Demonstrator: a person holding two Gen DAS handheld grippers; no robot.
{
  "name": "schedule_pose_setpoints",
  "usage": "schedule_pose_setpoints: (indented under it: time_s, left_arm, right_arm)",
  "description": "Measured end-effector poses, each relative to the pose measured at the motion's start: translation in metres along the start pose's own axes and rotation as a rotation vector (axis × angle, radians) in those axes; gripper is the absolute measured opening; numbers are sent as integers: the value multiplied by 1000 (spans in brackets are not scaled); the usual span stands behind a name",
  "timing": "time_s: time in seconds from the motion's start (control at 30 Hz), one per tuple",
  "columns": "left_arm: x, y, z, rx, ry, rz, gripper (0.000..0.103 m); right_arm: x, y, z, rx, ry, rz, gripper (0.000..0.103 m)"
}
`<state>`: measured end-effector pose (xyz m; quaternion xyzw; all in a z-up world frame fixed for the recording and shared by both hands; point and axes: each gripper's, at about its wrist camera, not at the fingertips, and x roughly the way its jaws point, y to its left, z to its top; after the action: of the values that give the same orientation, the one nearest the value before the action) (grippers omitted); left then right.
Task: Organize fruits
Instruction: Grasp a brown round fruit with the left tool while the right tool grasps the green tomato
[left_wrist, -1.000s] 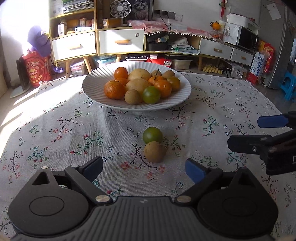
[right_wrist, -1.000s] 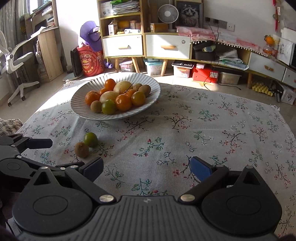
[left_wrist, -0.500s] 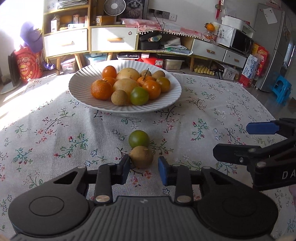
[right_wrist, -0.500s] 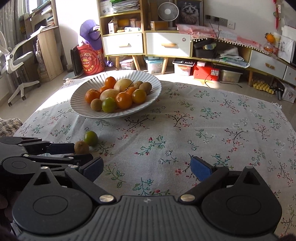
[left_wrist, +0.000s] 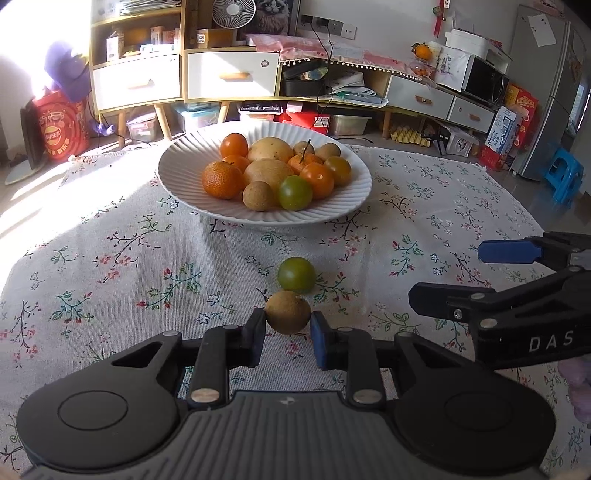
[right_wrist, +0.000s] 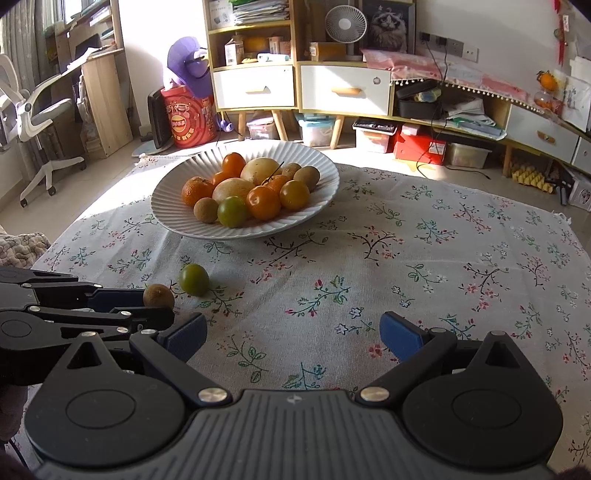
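Left tool (left_wrist: 287, 328) clenched on a small brown fruit (left_wrist: 287, 312), pads pressed against its two sides, at the near part of the desk (left_wrist: 110, 266) over the flowered cloth. Nearly round, so no clear long axis or pointing direction to tell. Just beyond it, touching or almost so, a green fruit (left_wrist: 296, 274) lying loose on the cloth. Farther back, a white ribbed plate (left_wrist: 177, 173) piled with orange, green and brown fruits. Right tool (right_wrist: 293, 334) released, blue pads spread wide over bare cloth, nothing between them, well apart from the plate.
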<state>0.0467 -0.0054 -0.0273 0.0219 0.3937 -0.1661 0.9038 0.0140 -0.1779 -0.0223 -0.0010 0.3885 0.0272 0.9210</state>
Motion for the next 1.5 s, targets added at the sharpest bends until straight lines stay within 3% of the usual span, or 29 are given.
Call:
schedule_pose_setpoints:
  time_s: [0.27, 0.43, 0.73, 0.8, 0.93, 1.2, 1.5]
  left_arm:
    - [-9, 18, -2, -20, 12, 16, 12]
    - [-9, 31, -3, -49, 26, 34, 13]
    - [-10, 39, -2, -60, 31, 44, 13]
    - [-11, 42, -2, -62, 30, 46, 13]
    - [-11, 44, -2, -68, 31, 45, 13]
    - [-11, 46, -2, -81, 33, 37, 13]
    - [-13, 42, 4, -74, 12, 18, 13]
  right_arm:
    - [14, 17, 2, -24, 2, 38, 100]
    - [28, 30, 4, -28, 6, 76, 92]
    - [44, 43, 9, -55, 31, 128, 69]
    - [47, 45, 10, -58, 41, 133, 59]
    - [50, 49, 11, -67, 39, 130, 53]
    - [47, 53, 11, -83, 26, 125, 23]
    - [39, 51, 12, -86, 19, 113, 23]
